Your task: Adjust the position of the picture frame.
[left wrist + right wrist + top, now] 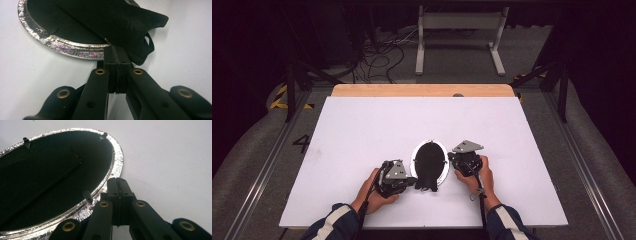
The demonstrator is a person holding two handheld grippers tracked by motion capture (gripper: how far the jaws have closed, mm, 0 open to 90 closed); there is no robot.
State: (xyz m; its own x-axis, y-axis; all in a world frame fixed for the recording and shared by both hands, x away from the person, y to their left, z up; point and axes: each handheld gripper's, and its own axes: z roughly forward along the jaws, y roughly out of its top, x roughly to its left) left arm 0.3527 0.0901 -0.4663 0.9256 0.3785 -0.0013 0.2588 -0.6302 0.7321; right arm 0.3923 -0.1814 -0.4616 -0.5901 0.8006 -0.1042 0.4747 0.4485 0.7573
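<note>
Grippers flank an oval silver-rimmed picture frame with a black backing (pixel 430 159), lying face down at the near centre of the white table (pixel 362 130); left gripper (pixel 411 181), jaws together, sits at the frame's seven o'clock beside its black fold-out stand (pixel 120 22); right gripper (pixel 451 158), jaws together, touches the rim at three o'clock.

White counter (pixel 362 130); wood strip (pixel 422 90) along its far edge. Beyond it, grey stand (pixel 460 22); tangled cables (pixel 379 57) left of stand.
</note>
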